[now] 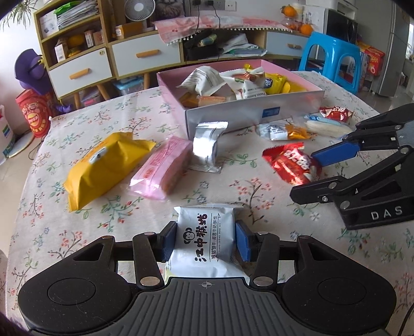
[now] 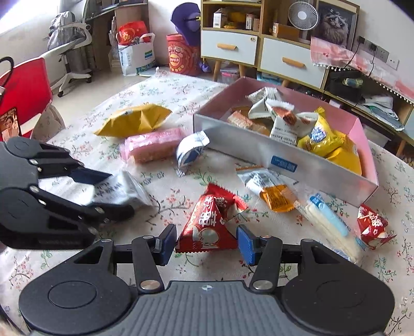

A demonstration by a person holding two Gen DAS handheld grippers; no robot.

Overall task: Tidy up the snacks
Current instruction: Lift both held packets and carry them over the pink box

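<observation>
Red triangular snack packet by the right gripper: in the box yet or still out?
Out. The red packet sits between the right gripper's blue pads, above the floral tablecloth, short of the pink-lined box.

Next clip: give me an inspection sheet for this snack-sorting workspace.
Surface: floral tablecloth over the table.
Job's things: pink box partly filled with snacks; yellow packet, pink packet and silver packet loose on the cloth.
Clutter: nothing seen.
Grippers: left gripper clamps a white biscuit packet; right gripper clamps a red triangular packet.
Cables: black cable on the cabinet behind.
Surroundings: blue stool, desk fan.
</observation>
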